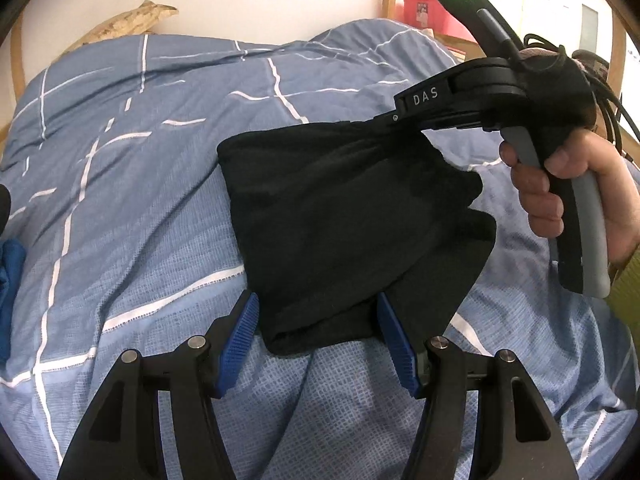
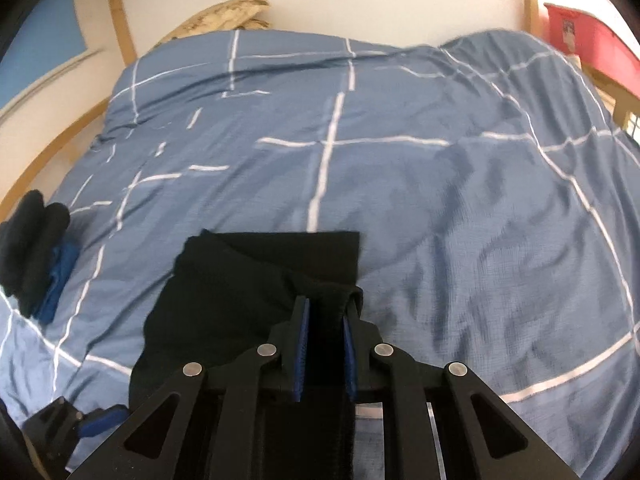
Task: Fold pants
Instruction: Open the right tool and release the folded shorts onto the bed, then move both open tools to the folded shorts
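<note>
The right gripper point(image 2: 325, 322) has its blue-padded fingers point(image 2: 301, 344) clamped on a thick fold of black cloth, an edge of the pants point(image 2: 248, 292). In the left wrist view the same gripper reaches in from the right and pinches the far right corner of the pants, lifting that corner off the bed while a hand point(image 1: 560, 196) grips its grey handle.

The left gripper point(image 1: 318, 332) has its fingers point(image 1: 240, 328) apart. They straddle the near edge of the pants, one pad on each side of the cloth; neither presses on it.

The pants lie partly folded into a rough dark block on the bed's blue duvet point(image 2: 460, 200), which is crossed by thin white lines. The near end of the pants rests flat on the duvet.

To the left of the pants, well apart from them, a small pile of dark and blue clothing point(image 2: 36, 256) sits at the duvet's edge. Beyond the pants, at the far end of the bed, a pale wall stands behind a light wooden bed frame point(image 2: 116, 12). To the far right of the pants is a red box point(image 2: 588, 44).
</note>
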A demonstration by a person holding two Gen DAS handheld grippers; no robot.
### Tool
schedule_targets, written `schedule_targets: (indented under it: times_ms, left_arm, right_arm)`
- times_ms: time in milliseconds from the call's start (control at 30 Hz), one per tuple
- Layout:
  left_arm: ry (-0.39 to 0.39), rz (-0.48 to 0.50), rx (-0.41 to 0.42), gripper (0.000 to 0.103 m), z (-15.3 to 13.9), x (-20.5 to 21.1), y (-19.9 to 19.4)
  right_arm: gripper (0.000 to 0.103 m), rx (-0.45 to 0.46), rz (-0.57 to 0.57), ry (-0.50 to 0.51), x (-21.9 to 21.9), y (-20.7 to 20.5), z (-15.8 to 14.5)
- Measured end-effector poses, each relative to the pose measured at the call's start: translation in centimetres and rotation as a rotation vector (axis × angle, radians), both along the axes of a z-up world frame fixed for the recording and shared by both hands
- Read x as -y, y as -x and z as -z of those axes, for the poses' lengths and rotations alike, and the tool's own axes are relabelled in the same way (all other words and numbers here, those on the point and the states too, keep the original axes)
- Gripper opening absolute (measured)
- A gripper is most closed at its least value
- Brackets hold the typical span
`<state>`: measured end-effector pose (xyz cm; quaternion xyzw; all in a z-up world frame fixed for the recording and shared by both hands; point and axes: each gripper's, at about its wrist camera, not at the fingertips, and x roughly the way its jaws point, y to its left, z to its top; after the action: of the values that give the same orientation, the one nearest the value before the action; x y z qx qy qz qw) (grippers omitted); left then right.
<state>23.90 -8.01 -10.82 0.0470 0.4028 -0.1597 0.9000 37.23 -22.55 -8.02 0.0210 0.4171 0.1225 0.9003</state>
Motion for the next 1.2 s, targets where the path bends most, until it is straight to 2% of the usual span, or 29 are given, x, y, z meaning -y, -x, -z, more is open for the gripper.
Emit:
schedule_targets:
  times_ms: [133,167,267,367,433,567,733,800,867,933,1000,1033,1133,1167,1200]
  left_arm:
    - [-0.003,0.002,-0.003,0.060,0.1,0.0,0.0]
    - [-0.001,0.001,-0.004,0.060,0.1,0.0,0.0]
    - [0.005,-0.001,-0.006,0.060,-0.1,-0.1,0.2]
    - [0.008,-0.011,0.023,0.060,-1.0,-0.4,1.1]
    - [0.007,-0.019,0.058,0.066,-2.0,-0.7,2.1]
    - [0.001,-0.032,0.091,0.067,-3.2,-1.3,3.9]
    - [-0.029,-0.046,0.092,0.067,-3.0,-1.2,4.6]
    - [-0.029,-0.050,0.084,0.067,-2.9,-1.2,4.5]
    - [-0.022,-0.057,0.077,0.067,-2.9,-1.3,4.3]
    - [-0.012,-0.070,0.068,0.067,-2.8,-1.5,4.4]
    - [0.005,-0.086,0.053,0.067,-2.7,-2.0,4.3]
    - [0.017,-0.092,0.043,0.067,-2.7,-2.3,4.3]
    - [0.042,-0.117,0.027,0.067,-2.9,-3.2,4.6]
    - [0.043,-0.125,0.030,0.067,-3.1,-3.5,4.8]
    - [0.045,-0.130,0.034,0.067,-3.3,-3.8,5.1]
  right_arm:
    - [0.017,-0.018,0.040,-0.001,0.5,-0.1,0.8]
    - [0.021,-0.017,0.046,-0.001,0.7,0.1,0.8]
    - [0.047,-0.004,0.104,-0.005,1.5,1.5,0.1]
    - [0.053,0.037,0.131,-0.046,2.5,4.6,-0.9]
    - [0.059,0.050,0.147,-0.092,3.1,6.9,-1.2]
    - [0.059,0.037,0.170,-0.180,3.9,9.8,-0.2]
    - [0.056,-0.015,0.197,-0.231,4.1,9.6,1.7]
    - [0.029,-0.016,0.174,-0.256,4.1,9.5,1.8]
    - [0.020,-0.016,0.180,-0.202,3.7,9.6,1.8]
    - [0.018,-0.017,0.192,-0.157,3.4,9.9,1.7]
    - [0.011,-0.018,0.234,-0.093,3.5,10.1,1.8]
    - [0.011,-0.018,0.256,-0.063,3.6,10.2,1.9]
    - [0.013,-0.007,0.304,-0.131,4.8,11.3,1.5]
    - [0.024,-0.002,0.323,-0.147,5.2,11.8,1.1]
    - [0.044,0.009,0.346,-0.172,5.5,12.6,0.7]
